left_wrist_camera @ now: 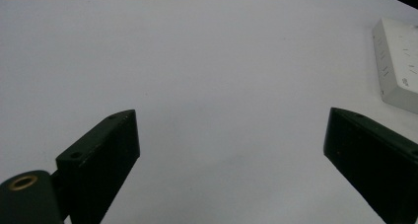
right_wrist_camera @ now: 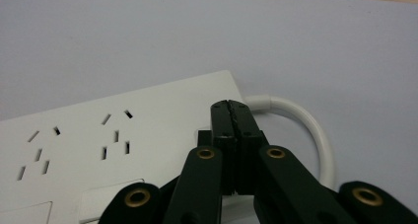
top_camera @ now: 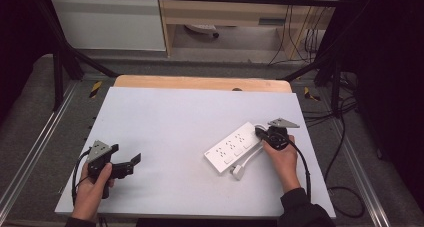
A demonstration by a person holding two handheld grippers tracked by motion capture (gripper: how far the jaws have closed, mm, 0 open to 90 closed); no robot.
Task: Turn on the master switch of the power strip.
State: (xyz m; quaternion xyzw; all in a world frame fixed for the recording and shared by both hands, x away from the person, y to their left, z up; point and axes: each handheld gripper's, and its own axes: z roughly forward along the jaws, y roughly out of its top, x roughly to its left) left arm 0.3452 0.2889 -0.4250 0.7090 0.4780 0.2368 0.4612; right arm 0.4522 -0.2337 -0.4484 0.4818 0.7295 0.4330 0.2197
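A white power strip [top_camera: 234,147] lies slantwise on the white table top [top_camera: 175,127], right of centre, its white cable [top_camera: 249,159] looping back to a plug [top_camera: 238,172] near the front. My right gripper [top_camera: 261,132] hovers over the strip's far end, jaws pressed together with nothing between them. In the right gripper view those shut tips [right_wrist_camera: 231,110] sit above the strip [right_wrist_camera: 113,145] next to where the cable [right_wrist_camera: 310,130] leaves it. My left gripper [top_camera: 125,159] rests at the front left with its jaws wide apart and empty; the strip's end [left_wrist_camera: 397,66] shows far right of it.
The table's wooden back edge [top_camera: 200,82] lies beyond the white top. Black frame bars [top_camera: 65,57] and cables [top_camera: 340,137] run around the table on the grey floor. A wooden cabinet [top_camera: 225,12] stands behind.
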